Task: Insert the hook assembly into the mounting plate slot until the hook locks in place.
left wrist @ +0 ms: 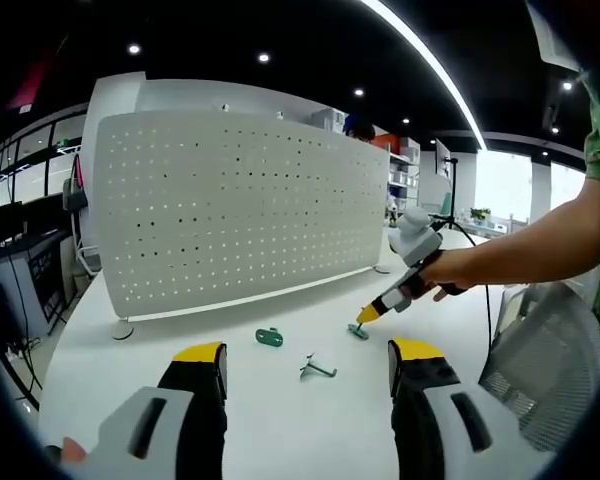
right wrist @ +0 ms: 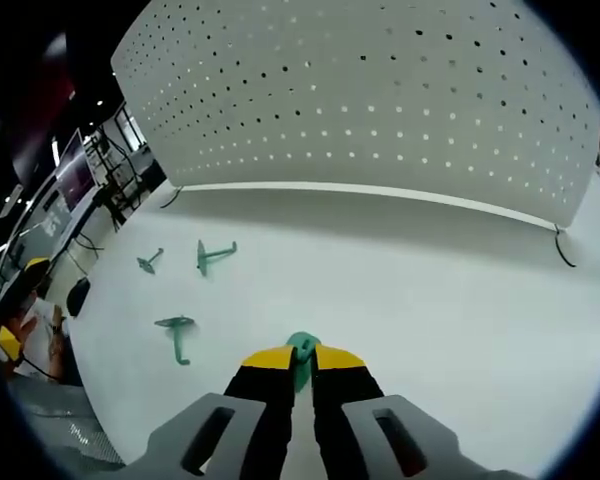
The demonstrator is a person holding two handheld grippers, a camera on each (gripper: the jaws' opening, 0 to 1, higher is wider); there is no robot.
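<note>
My left fingers [left wrist: 307, 357] stood released, the two yellow-tipped pads wide apart and nothing between them, hovering above the white tabletop [left wrist: 280, 420]. Just ahead of the gap between them lay a small grey-green hook [left wrist: 316, 369], flat on the tabletop. Beyond my left pad and a little farther out rested a green oval plate [left wrist: 269, 338]. Ahead of my right pad, farther off, my right fingers [left wrist: 366, 316] came in from the right side, held in my hand [left wrist: 442, 272], their yellow tips pressed down on a small green piece [left wrist: 358, 331] lying on the tabletop. Behind all of it stood a white board full of holes [left wrist: 240, 210], upright on round feet.

In the right gripper view, my right fingers [right wrist: 302, 360] were clenched on that green piece [right wrist: 301, 352], which showed as a narrow sliver pinched between the yellow tips and poking out just past them. To the left of those fingers, nearby, lay a green hook part with a stem [right wrist: 177, 331]. Farther ahead and to the left lay another green hook part [right wrist: 214, 256], and just beyond it to the left a smaller grey one [right wrist: 148, 262]. The board full of holes [right wrist: 380, 100] curved across the far side, well apart from the pieces.
</note>
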